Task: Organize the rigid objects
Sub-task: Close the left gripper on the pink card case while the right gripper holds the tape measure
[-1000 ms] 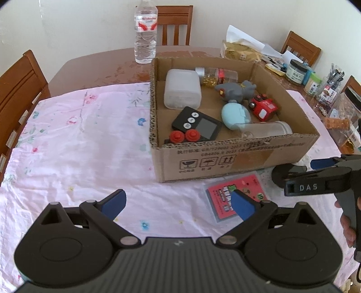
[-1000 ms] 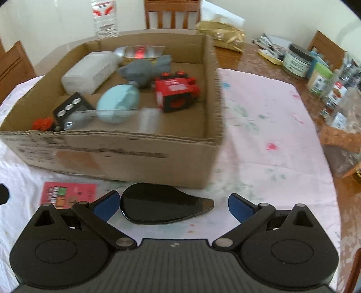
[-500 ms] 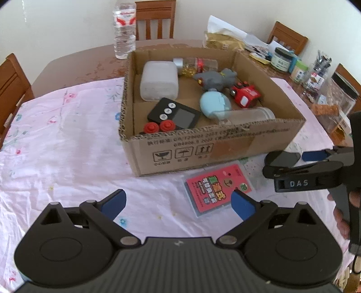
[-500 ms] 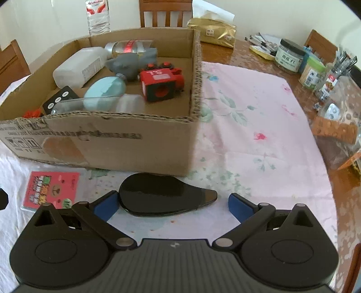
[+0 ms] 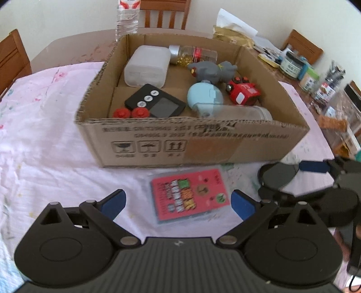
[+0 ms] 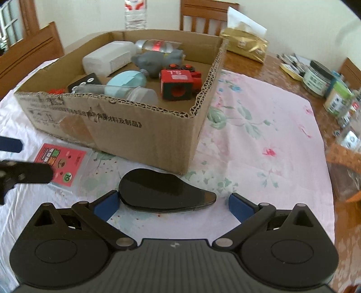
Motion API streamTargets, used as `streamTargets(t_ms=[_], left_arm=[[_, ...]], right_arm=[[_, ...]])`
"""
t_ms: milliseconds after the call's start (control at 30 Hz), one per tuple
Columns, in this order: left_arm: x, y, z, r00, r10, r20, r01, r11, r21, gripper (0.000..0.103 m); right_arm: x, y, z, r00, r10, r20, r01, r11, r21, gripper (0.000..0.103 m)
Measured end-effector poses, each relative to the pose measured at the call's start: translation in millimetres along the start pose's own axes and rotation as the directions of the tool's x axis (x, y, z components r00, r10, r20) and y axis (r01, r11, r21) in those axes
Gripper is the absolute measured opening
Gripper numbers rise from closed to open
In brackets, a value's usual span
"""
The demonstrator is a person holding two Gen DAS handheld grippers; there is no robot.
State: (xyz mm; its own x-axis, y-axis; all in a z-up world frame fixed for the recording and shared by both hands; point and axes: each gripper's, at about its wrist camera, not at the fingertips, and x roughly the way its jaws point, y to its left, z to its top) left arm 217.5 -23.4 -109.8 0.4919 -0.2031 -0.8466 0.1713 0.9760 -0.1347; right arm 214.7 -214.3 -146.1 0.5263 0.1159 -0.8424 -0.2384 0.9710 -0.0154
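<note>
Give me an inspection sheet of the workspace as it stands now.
Surface: floral cloth over a wooden table.
Job's things: box holds toys, timer, bottles; red card pack and black oval lie on the cloth outside it.
Clutter: jars, gold bag, water bottle.
Grippers: left gripper open around the pack; right gripper open around the oval.
Cables: nothing seen.
Surroundings: wooden chairs, pale wall.

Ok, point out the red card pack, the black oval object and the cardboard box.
red card pack (image 5: 190, 195), left wrist view, centre of its printed face.
black oval object (image 6: 161, 190), right wrist view, middle of its top.
cardboard box (image 5: 203, 147), left wrist view, front wall.
</note>
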Motion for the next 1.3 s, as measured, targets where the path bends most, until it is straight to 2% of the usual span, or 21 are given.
streamTargets(t_ms=[200,333,467,767,833,900,1300], left_arm=[[21,-18,3,0.999,0.048,0.004,-0.047,0.999,-0.021,0.099],[28,-26,-2,0.994,0.112,0.012,-0.113,0.993,0.044,0.102],[26,-16,-5,0.993,0.122,0.005,-0.122,0.991,0.053,0.102],[21,-11,-9,0.997,0.071,0.016,-0.072,0.988,0.135,0.101],[21,-13,-7,0.997,0.072,0.011,-0.073,0.989,0.131,0.098],[19,-16,-6,0.997,0.071,0.014,-0.072,0.989,0.13,0.09],[17,-6,-6,0.998,0.06,0.008,-0.061,0.987,0.146,0.089]], right_arm=[[-2,-3,-4,1.0,0.02,0.023,-0.02,0.999,-0.029,0.103],[-1,-4,-3,0.999,0.032,0.024,-0.031,0.999,-0.043,0.103],[-2,-5,-5,0.999,0.042,0.031,-0.04,0.998,-0.058,0.103],[-2,-3,-6,0.999,0.026,0.035,-0.025,0.999,-0.034,0.103],[-2,-3,-5,0.999,0.02,0.031,-0.019,0.999,-0.026,0.103],[-2,-1,-5,1.0,0.01,0.024,-0.01,1.0,-0.013,0.103],[1,9,-1,0.999,-0.043,0.03,0.041,0.997,0.063,0.103]])
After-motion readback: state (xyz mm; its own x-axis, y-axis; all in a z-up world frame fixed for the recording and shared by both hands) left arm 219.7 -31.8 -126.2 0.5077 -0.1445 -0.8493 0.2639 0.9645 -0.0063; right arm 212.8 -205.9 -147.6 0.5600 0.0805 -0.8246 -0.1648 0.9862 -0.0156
